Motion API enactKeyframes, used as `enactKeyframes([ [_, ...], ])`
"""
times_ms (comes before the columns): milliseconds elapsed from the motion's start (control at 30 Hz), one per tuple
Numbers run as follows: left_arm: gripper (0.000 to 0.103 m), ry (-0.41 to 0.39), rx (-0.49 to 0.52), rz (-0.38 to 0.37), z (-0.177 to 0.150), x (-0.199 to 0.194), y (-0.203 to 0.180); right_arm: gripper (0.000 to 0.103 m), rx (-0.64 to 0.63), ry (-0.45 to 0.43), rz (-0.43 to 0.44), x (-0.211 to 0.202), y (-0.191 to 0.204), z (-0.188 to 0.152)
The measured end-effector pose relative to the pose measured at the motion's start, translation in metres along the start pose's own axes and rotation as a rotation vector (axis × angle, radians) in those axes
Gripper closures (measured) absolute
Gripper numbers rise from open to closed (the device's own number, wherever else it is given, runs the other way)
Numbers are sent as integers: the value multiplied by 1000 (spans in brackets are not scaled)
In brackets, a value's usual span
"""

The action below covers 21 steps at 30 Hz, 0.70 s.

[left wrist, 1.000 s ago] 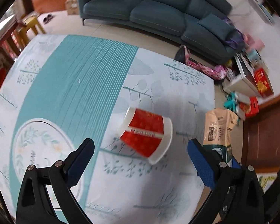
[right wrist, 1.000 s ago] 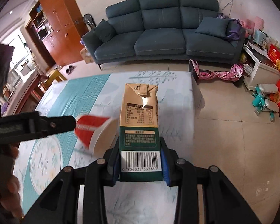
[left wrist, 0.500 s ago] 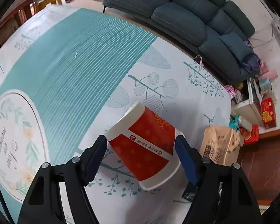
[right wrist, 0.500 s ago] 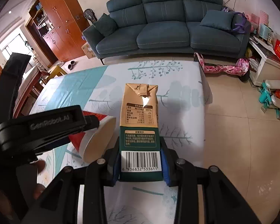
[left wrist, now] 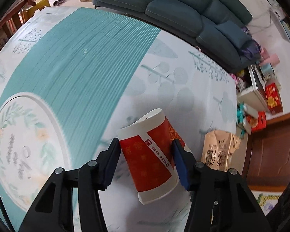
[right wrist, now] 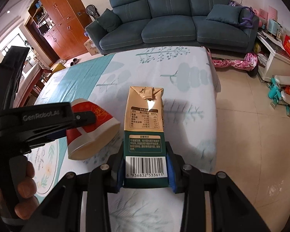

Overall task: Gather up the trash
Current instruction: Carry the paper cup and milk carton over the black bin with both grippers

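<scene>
Red-and-white cup (left wrist: 148,158), tan-and-green carton (right wrist: 145,127), teal leaf-patterned tablecloth (left wrist: 83,61)

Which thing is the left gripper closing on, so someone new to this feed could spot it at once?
Start at the table under the teal and white cloth in front of the dark sofa. At its near end a paper cup lies tipped over between the jaws of the left gripper, which have just been closing. It is red with white rims, unlike the tan and green drink carton beside it.

A red-and-white paper cup (left wrist: 147,159) is seen tipped on its side, beside a tan-and-green drink carton (right wrist: 145,133) held upright over the tablecloth (left wrist: 83,58).
</scene>
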<state>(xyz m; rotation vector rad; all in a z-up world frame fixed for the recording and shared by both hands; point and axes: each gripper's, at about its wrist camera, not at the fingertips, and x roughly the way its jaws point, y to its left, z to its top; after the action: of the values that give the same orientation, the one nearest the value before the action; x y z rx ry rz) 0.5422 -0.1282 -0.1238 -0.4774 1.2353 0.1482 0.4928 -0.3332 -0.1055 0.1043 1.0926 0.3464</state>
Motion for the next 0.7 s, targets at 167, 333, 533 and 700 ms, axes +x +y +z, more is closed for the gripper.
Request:
enactKeyframes([
  [167,52,10,85,-11,-23,-34,26,68,6,3,24,-19,23,-27],
  [333,52,9,197,-40,-58,-83,63,68,44,-12,56,-48,59,-67],
  [533,52,14,358,-95,-112,-149,116,68,121,-58,46,-98,119,-133],
  [700,52,19,486,-134,-160,-201,166,68,201,-130,3,-142,171,-187],
])
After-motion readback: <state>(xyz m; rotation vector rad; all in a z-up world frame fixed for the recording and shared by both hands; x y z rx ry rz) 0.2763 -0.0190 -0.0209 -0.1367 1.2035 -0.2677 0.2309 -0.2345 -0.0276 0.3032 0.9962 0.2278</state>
